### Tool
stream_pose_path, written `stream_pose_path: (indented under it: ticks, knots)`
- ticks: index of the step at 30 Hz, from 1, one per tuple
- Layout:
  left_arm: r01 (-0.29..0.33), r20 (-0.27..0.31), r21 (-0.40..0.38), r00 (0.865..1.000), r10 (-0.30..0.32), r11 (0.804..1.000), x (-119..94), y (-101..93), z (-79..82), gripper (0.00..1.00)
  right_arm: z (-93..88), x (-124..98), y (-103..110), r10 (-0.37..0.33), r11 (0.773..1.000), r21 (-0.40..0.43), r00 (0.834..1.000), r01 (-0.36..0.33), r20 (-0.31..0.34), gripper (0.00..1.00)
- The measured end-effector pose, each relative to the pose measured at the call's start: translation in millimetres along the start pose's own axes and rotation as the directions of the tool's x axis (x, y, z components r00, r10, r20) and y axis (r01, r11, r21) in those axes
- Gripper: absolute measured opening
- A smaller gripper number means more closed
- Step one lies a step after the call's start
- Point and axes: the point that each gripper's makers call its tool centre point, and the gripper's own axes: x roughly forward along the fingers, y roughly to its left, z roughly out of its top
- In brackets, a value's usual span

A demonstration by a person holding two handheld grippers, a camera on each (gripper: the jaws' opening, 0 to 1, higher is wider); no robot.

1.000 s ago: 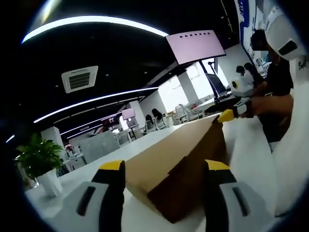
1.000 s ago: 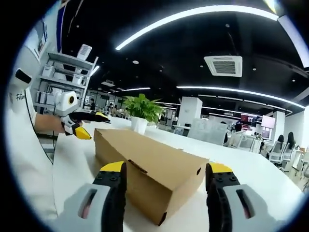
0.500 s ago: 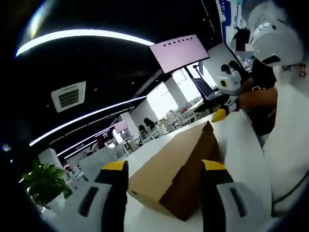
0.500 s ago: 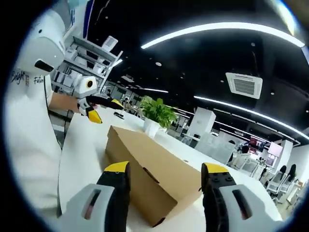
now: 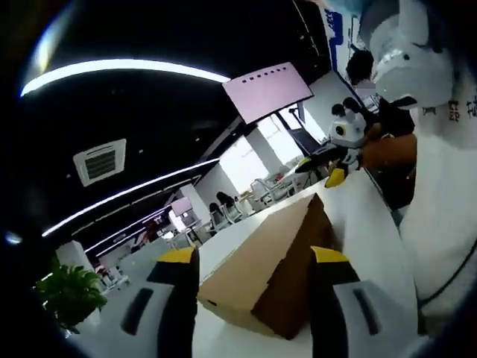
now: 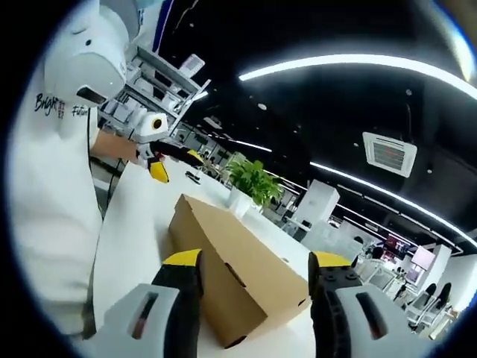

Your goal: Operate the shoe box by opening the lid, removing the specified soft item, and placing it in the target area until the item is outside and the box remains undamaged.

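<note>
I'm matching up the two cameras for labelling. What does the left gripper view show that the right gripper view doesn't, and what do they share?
Left gripper view: a pink screen hanging from the ceiling, and the right gripper beyond the far end of the box. Right gripper view: storage shelves behind the person, and the left gripper past the far end. Both share the closed cardboard shoe box on the white table, a potted plant, and open jaws flanking the box.
</note>
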Motion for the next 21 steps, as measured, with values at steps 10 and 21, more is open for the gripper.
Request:
stream_pose_path:
  ticks: [10, 21]
  knots:
    - [0.031, 0.0, 0.135, 1.0, -0.032, 0.99, 1.3, -19.1, -1.0, 0.36, 5.4, 9.7, 12.3, 0.017, 0.991, -0.134, 1.0, -0.018, -0.013, 0.63]
    - [-0.015, -0.059, 0.248, 0.998, 0.03, 0.969, 3.2, -9.6, -13.7, 0.47, 1.7, 14.2, 28.5, 0.032, 0.941, -0.332, 0.996, -0.056, -0.078, 0.53]
